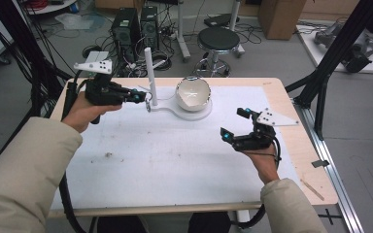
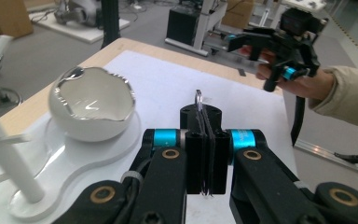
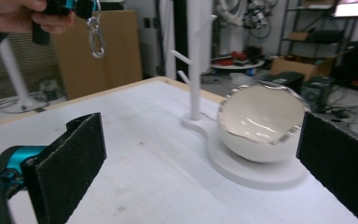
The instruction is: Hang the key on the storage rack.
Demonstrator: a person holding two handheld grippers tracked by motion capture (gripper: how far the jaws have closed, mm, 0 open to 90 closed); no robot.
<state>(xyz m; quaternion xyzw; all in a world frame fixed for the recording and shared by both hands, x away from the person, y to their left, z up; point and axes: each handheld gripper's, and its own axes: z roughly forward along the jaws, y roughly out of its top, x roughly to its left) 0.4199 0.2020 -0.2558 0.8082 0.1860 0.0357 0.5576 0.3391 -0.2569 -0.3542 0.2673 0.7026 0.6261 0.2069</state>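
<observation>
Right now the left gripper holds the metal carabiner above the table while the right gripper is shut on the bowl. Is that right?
Not quite. The left gripper does hold the carabiner, but the right gripper is open and empty, apart from the bowl; the right gripper view shows its jaws spread wide.

— What lies beyond the table point(image 1: 291, 104)?
— Grey floor point(image 1: 364, 121) all round. At upper centre of the high view stand two black computer towers point(image 1: 135, 26) amid tangled cables point(image 1: 102, 46), with a black round stool point(image 1: 218, 41) just right of them.
— And the corners?
— A cardboard box point(image 1: 281, 17) at upper right, a white platform point(image 1: 342, 53) carrying dark equipment beside it. Black frame struts point(image 1: 337, 51) slant down the right side; a metal rail point(image 1: 332, 170) runs along the floor below them.
</observation>
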